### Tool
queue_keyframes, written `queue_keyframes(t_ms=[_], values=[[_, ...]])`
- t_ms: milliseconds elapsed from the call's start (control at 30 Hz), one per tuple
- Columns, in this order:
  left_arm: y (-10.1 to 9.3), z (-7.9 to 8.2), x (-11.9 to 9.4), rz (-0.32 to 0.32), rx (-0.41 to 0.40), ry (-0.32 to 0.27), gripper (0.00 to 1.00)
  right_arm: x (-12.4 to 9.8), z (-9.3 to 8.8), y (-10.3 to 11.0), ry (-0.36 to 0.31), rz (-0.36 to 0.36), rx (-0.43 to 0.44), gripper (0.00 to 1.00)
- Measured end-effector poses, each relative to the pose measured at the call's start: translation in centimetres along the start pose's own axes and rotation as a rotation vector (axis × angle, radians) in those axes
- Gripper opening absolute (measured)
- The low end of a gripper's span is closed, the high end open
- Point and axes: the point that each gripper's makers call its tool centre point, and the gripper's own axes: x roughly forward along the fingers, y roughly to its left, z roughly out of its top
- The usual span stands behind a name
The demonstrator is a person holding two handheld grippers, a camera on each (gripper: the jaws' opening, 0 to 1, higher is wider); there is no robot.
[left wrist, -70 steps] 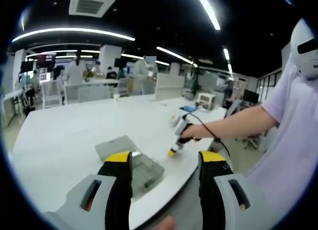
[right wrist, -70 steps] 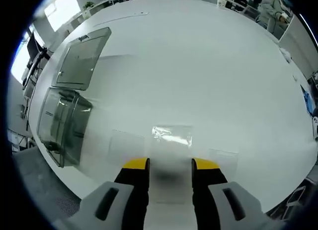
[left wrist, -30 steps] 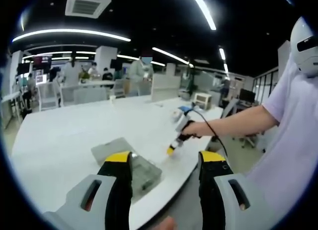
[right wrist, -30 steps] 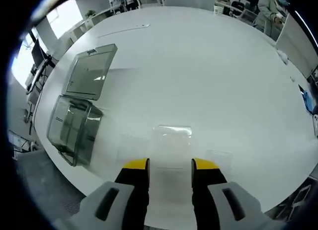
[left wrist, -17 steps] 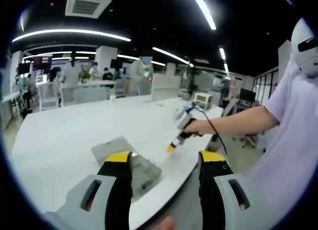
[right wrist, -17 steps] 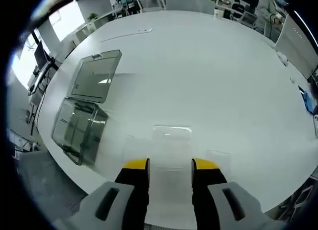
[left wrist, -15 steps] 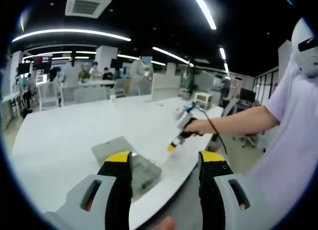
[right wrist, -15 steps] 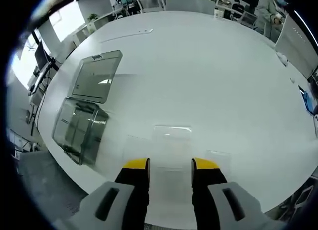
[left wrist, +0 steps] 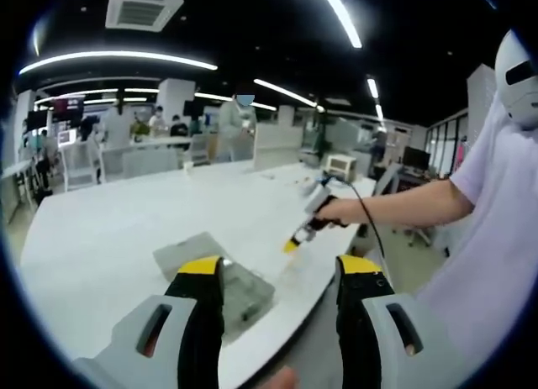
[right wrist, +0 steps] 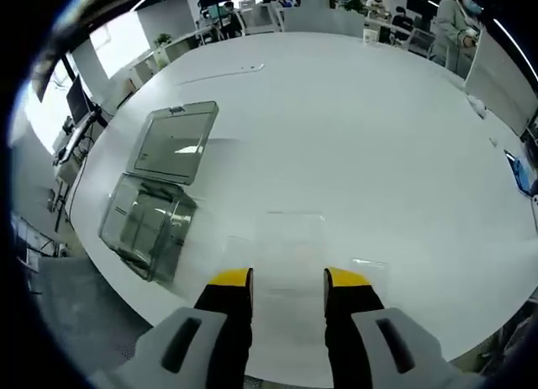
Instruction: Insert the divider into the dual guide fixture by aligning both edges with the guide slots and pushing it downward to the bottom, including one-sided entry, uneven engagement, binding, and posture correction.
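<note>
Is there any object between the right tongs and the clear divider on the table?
Nothing visible. In the right gripper view the right tongs hover open above the clear divider, with bare white table around it. The transparent box stands apart, off to one side.

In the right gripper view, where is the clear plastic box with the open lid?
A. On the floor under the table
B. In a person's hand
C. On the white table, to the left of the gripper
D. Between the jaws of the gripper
C: the clear box stands on the white table with its lid open, left of the right gripper, whose jaws do not touch it.
</note>
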Motion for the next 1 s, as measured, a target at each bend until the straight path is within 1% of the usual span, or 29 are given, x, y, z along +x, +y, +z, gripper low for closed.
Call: queue_keyframes(t_ms=[100, 233, 400, 533, 767, 1000], values=[[0.5, -0.2, -0.4, 0.007, -0.007, 0.0, 0.51, -0.1, 0.0, 0.2, 0.002, -0.002, -0.008, 0.29], [0.8, -0.5, -0.3, 0.014, -0.022, -0.001, 0.51, -0.6, 0.2, 0.7, -0.007, 0.001, -0.016, 0.29], [0.5, -0.3, -0.1, -0.003, -0.011, -0.005, 0.51, -1.2, 0.5, 1.4, -0.016, 0.003, -0.036, 0.29], [0.5, -0.1, -0.3, -0.004, -0.009, -0.012, 0.51, -1.3, 0.6, 1.6, -0.02, 0.008, -0.036, 0.29], [0.8, -0.4, -0.6, 0.004, -0.003, 0.002, 0.51, -1.7, 0.8, 2.4, -0.035, 0.024, -0.046, 0.29], [0.5, -0.3, -0.3, -0.002, 0.008, 0.012, 0.51, -2.5, 1.1, 3.3, -0.059, 0.048, -0.068, 0.29]])
